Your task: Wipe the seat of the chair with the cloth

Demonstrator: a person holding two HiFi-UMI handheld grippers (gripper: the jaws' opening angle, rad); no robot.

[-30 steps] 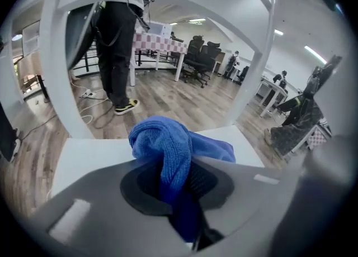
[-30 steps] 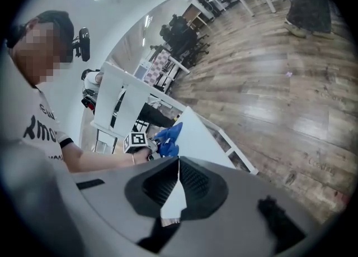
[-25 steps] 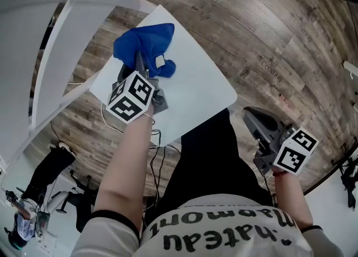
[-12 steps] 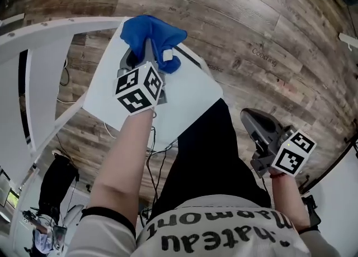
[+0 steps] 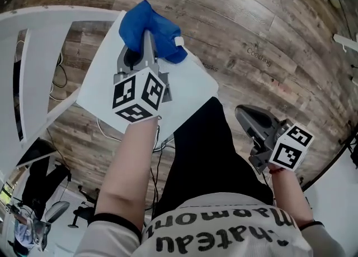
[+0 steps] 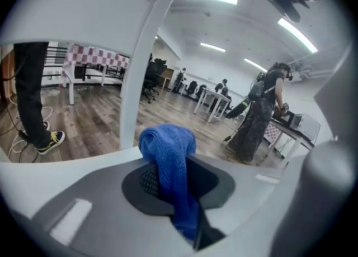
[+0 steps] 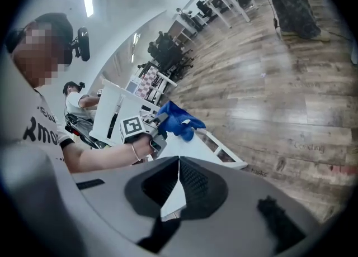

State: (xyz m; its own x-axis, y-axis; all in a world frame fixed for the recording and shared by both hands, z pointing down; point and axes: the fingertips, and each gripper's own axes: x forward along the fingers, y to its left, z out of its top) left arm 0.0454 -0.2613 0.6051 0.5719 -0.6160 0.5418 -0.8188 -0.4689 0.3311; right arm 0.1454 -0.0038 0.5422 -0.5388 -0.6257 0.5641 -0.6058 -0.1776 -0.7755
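Note:
A blue cloth [image 5: 152, 31] lies bunched on the far corner of the white chair seat [image 5: 184, 91]. My left gripper [image 5: 146, 43] is shut on it, pressing it onto the seat. The left gripper view has a blue cloth [image 6: 170, 172] fold hanging between the closed jaws. My right gripper [image 5: 246, 117] hangs shut and empty over the floor, right of my leg. From the right gripper view, the blue cloth [image 7: 178, 118] and the chair seat [image 7: 193, 147] lie ahead of the right gripper [image 7: 179, 163].
The chair's white backrest rails [image 5: 39, 55] rise at the left of the seat. Wood-plank floor [image 5: 268, 32] surrounds the chair. Cables [image 5: 154, 144] trail on the floor under the seat. Desks and people [image 6: 263, 110] stand far off in the room.
My left gripper has slid the cloth along the seat toward its far corner. The right gripper has stayed put at my side.

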